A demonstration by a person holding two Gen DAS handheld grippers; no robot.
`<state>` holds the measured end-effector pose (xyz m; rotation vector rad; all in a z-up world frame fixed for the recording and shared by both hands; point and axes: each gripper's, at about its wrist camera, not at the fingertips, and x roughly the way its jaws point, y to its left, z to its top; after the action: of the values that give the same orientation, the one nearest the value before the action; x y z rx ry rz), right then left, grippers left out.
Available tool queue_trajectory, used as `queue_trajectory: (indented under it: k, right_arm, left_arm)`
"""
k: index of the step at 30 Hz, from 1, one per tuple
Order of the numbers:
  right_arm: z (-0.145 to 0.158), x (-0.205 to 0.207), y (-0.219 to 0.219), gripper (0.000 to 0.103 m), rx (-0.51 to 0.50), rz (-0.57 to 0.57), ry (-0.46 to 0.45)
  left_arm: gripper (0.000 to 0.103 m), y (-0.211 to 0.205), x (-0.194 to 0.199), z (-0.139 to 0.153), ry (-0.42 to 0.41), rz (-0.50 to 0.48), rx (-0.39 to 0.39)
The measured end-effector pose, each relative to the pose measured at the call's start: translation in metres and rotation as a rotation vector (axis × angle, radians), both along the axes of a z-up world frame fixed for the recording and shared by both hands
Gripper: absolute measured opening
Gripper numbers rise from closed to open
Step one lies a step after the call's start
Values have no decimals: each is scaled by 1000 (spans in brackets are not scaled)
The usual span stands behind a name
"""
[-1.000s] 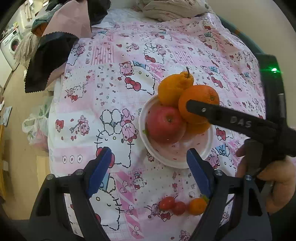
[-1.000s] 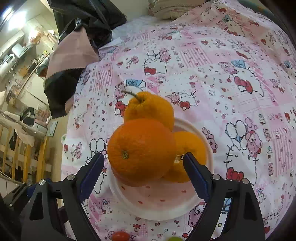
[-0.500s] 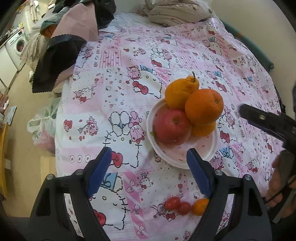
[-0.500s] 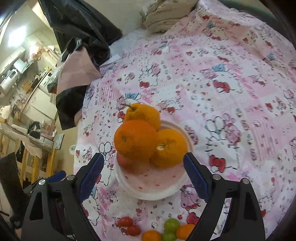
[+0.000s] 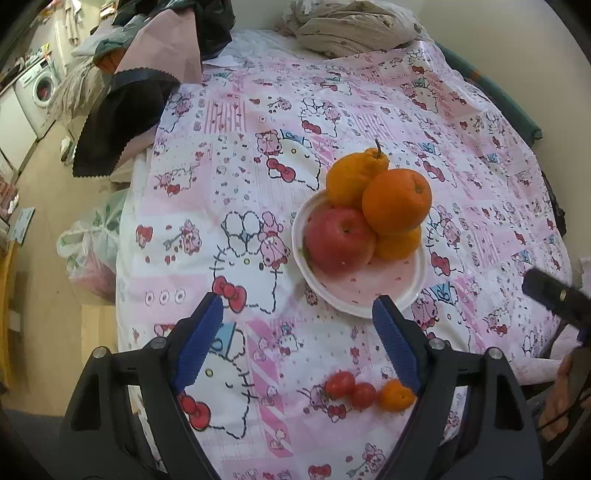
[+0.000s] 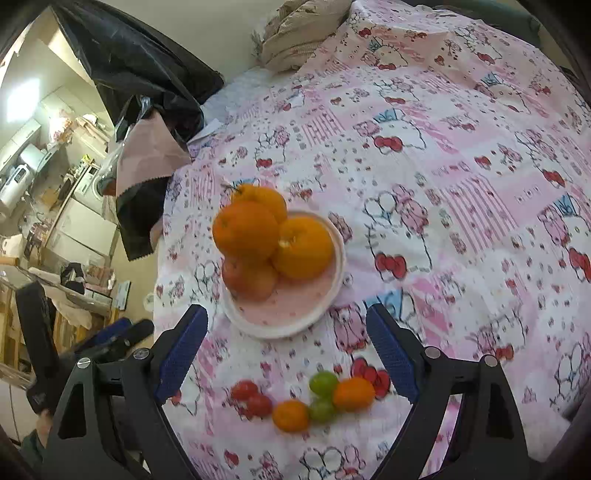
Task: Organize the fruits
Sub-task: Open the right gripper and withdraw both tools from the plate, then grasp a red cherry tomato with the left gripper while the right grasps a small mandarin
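Observation:
A white plate (image 5: 362, 295) on the pink patterned cloth holds a red apple (image 5: 338, 240), a round orange (image 5: 397, 201) on top, a stemmed orange (image 5: 351, 177) and another orange (image 5: 399, 243). The plate also shows in the right wrist view (image 6: 288, 321). Small fruits lie in a row near the table's front: red tomatoes (image 6: 251, 397), small oranges (image 6: 291, 415) and green ones (image 6: 323, 384). My left gripper (image 5: 297, 343) is open and empty, held above the cloth short of the plate. My right gripper (image 6: 286, 354) is open and empty, above the small fruits.
Piled clothes and bags (image 5: 147, 74) hang over the table's far left edge. A beige bundle (image 5: 351, 29) lies at the far end. The floor, a plastic bag (image 5: 92, 243) and a washing machine (image 5: 37, 88) are to the left.
My right gripper has pulled back and up, away from the round orange on the plate. My left gripper has also risen a little. The fruit pile has not moved.

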<state>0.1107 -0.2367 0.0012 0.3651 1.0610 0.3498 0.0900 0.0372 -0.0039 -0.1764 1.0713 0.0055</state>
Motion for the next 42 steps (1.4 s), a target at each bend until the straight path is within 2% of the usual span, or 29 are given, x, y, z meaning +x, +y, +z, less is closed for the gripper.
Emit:
queue_trajectory:
  k: [4, 8, 13, 22, 25, 26, 30, 34, 40, 42]
  right_arm:
    - [-8, -17, -2, 90, -52, 4, 34]
    - [-15, -29, -8, 90, -44, -5, 74]
    - [-17, -41, -10, 90, -75, -14, 78]
    - [-54, -43, -28, 90, -64, -101, 151]
    - [-69, -36, -32, 90, -52, -134, 193]
    - [-71, -34, -32, 90, -46, -138, 200]
    - [-76, -29, -29, 90, -44, -137, 207]
    - [-79, -28, -28, 90, -43, -133, 214]
    - [-81, -27, -32, 90, -31, -148, 222]
    - [-82, -27, -32, 90, -27, -152, 225]
  left_arm:
    - [81, -5, -7, -5, 22, -12, -13]
    - [81, -15, -13, -8, 36, -43, 1]
    - [81, -25, -21, -14, 54, -66, 1]
    - [80, -27, -16, -65, 243, -29, -101]
    - [66, -29, -15, -83, 301, -31, -125]
    - [59, -32, -14, -88, 319, -39, -129]
    - [55, -48, -13, -106, 366, -85, -123]
    - [53, -53, -11, -119, 401, -89, -119]
    - [53, -45, -8, -127, 447, -41, -192]
    - [44, -39, -8, -130, 461, -24, -236]
